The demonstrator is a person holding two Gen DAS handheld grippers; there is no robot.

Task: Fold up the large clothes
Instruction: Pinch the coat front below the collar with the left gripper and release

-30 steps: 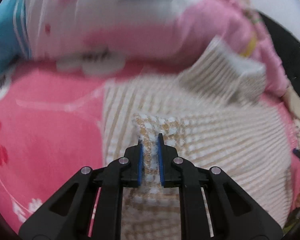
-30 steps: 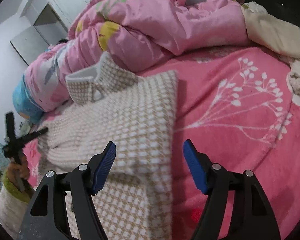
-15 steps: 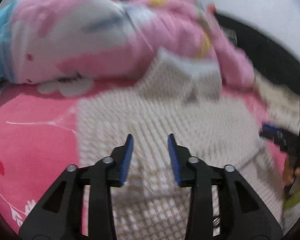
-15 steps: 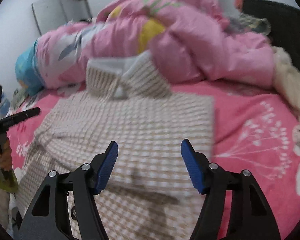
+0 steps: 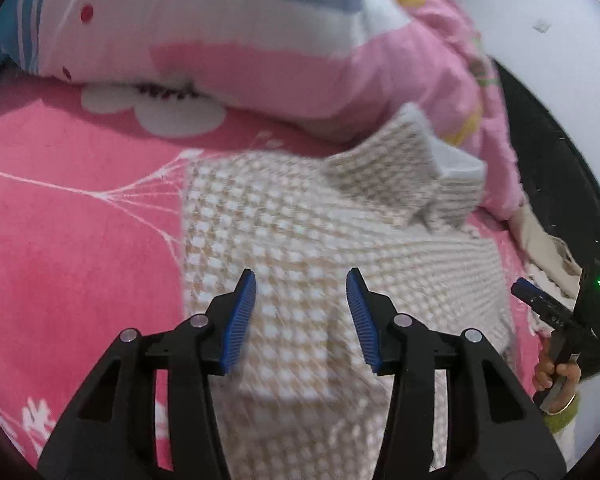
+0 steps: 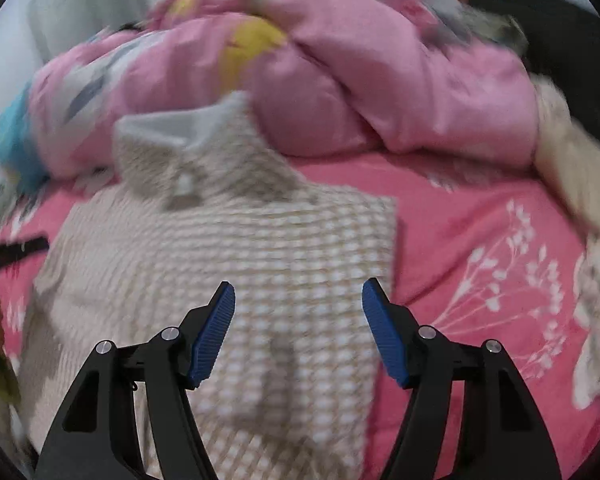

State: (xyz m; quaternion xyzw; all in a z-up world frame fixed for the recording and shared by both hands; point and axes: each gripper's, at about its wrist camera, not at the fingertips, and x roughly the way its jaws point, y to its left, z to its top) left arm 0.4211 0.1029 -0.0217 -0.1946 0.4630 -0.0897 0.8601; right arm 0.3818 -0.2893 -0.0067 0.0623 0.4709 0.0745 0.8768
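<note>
Left gripper point(image 5: 301, 314) jaws opening, about mid-width, nothing pinched; the knit shows between the blue pads but they don't press on it. Right gripper point(image 6: 298, 328) jaws wider apart, empty, hovering over the same garment. The task's thing, a beige-and-white checked knit top point(image 5: 300, 236), lies flat on the pink bedsheet point(image 5: 72, 248) right under both grippers, side panels apparently already folded in so it reads as a long rectangle; collar point(image 6: 188, 152) at the far end, touching the bunched pink duvet point(image 6: 380, 92). Handling judgement: soft, floppy, fairly thick knit, light enough but droops and stretches when lifted, so one-point lifts will sag; textured weave should grip the ribbed pads well, little slip risk. Best hold looks like the near hem, one gripper at each corner, pinching all layers together so folded-in parts don't slide out. In the left view, a hand point(image 5: 556, 372) holds the other gripper at the right edge. Right view blurred.
</note>
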